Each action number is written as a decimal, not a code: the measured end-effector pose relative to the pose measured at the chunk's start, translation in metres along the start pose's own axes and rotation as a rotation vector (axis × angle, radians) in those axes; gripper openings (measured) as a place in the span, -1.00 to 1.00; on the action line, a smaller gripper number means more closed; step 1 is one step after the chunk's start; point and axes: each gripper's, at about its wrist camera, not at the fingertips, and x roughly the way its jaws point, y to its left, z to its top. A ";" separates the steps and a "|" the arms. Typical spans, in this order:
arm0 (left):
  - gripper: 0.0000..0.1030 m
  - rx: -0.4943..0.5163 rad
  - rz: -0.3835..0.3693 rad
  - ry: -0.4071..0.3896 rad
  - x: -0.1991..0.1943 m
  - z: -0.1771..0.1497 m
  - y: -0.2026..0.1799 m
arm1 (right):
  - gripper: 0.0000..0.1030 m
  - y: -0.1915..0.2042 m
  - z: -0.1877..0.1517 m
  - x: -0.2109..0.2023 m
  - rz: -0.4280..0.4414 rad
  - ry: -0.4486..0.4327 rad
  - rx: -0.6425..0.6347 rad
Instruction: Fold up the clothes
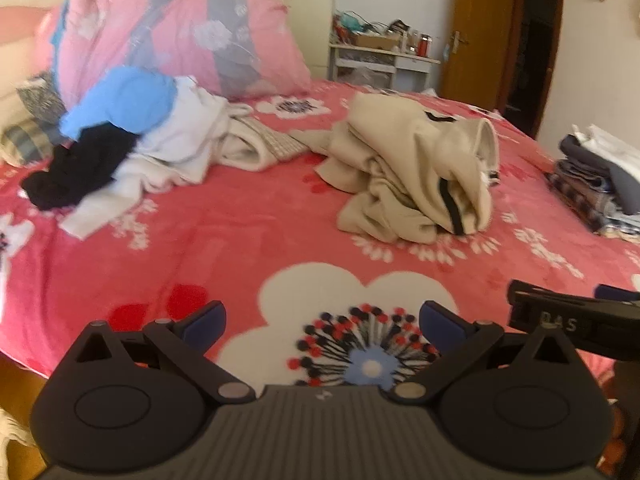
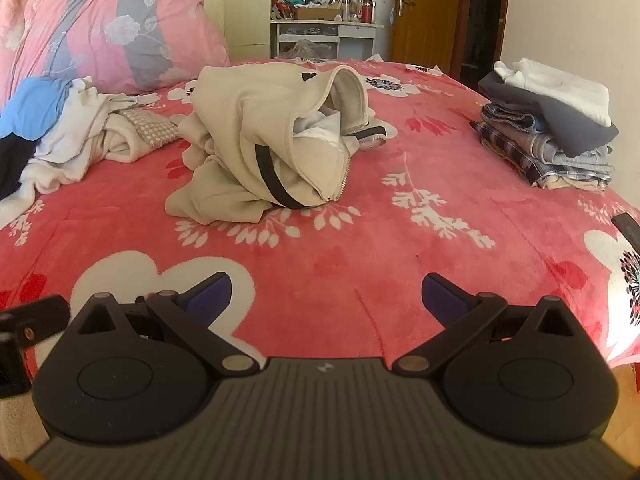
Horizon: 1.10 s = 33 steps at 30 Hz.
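1. My left gripper (image 1: 322, 322) hangs over the near edge of the bed (image 1: 224, 240), fingers spread wide, nothing between them.
2. My right gripper (image 2: 326, 294) is spread just as wide and also empty, over the red blanket (image 2: 360, 248).
3. In the left view, the tip of my right gripper shows at the right edge, just beside my left one.
4. The jacket (image 2: 260, 136), beige with a black stripe and a zip, lies crumpled in a heap in the middle of the bed, well apart from both grippers.
5. A pile (image 1: 132, 140) of unfolded clothes, blue, black and white, sits to the left of the jacket, near the pink quilt (image 1: 180, 36).
6. A stack (image 2: 548, 128) of folded clothes rests at the right edge of the bed, a white piece on top.
7. Beyond the bed stands a cluttered white desk (image 2: 326, 30) beside a brown door (image 2: 424, 12).
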 end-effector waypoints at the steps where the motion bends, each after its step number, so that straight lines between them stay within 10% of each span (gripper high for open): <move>1: 1.00 0.001 0.013 -0.002 -0.001 0.000 -0.001 | 0.98 -0.001 -0.001 0.000 0.001 0.002 0.004; 33: 1.00 0.073 0.105 -0.019 0.000 0.001 0.001 | 0.98 0.002 0.000 -0.004 0.015 0.008 -0.004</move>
